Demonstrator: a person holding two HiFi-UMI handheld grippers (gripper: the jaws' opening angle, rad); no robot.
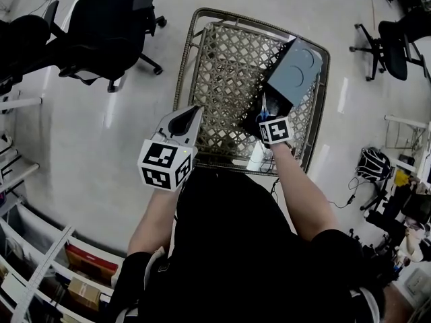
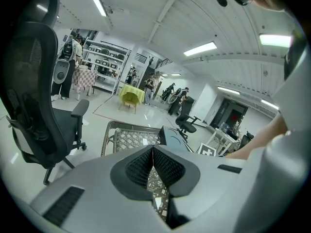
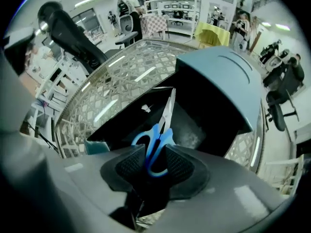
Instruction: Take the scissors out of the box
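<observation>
A grey-blue box (image 1: 291,74) with a black inside lies open on the woven wicker table (image 1: 222,66); its raised lid (image 3: 228,76) shows in the right gripper view. My right gripper (image 1: 264,110) is shut on the blue handles of the scissors (image 3: 156,147), whose silver blades point up in front of the box's dark opening (image 3: 194,115). In the head view the scissors (image 1: 264,104) show as a blue glint at the box mouth. My left gripper (image 1: 187,118) is shut and holds nothing, hovering over the table's near left part; its pads (image 2: 146,166) meet.
A black office chair (image 1: 108,25) stands left of the table, more chairs (image 1: 390,39) at the far right. Shelves (image 1: 40,261) run along the lower left. A white cylinder (image 1: 256,157) stands at the table's near edge. Bags and cables (image 1: 374,163) lie on the floor at the right.
</observation>
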